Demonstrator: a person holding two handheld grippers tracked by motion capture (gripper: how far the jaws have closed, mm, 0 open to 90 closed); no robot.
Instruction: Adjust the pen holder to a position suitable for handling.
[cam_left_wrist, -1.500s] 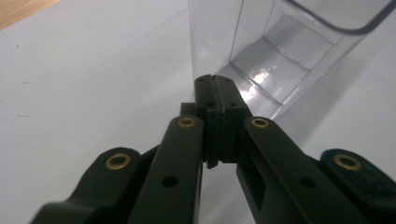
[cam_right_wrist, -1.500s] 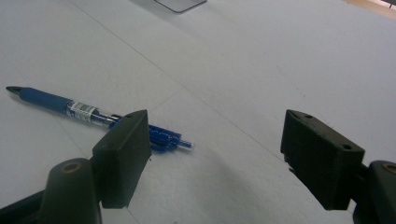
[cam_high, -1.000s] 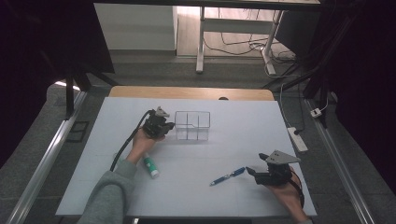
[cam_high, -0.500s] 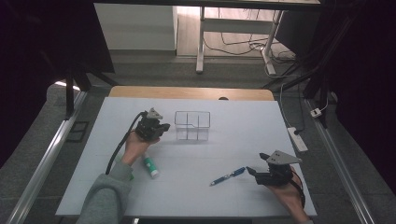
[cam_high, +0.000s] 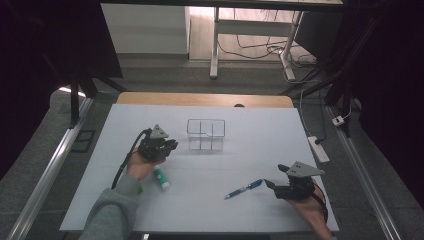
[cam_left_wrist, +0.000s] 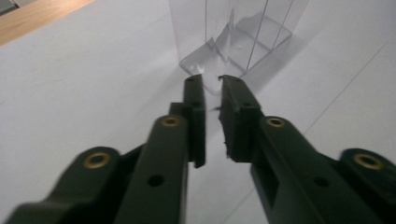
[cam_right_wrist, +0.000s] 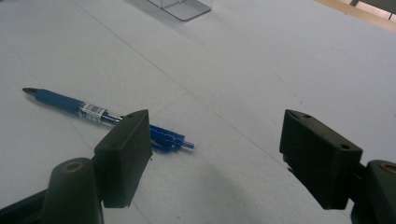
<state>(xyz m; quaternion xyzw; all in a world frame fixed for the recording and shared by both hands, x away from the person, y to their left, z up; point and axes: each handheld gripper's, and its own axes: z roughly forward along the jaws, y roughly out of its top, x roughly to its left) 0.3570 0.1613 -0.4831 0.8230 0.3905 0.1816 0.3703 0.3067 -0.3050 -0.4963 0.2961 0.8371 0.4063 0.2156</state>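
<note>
Facing clear organizer (cam_left_wrist: 233, 37), left claw (cam_left_wrist: 212, 81) just cracked open, empty; right claw (cam_right_wrist: 215, 135) wide beside pen (cam_right_wrist: 93, 112).

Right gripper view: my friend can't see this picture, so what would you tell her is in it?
A blue pen lies on a white table, just beyond the right gripper, whose two black jaws stand wide apart with nothing between them. The base of a clear plastic organizer peeks in at the top edge.
</note>
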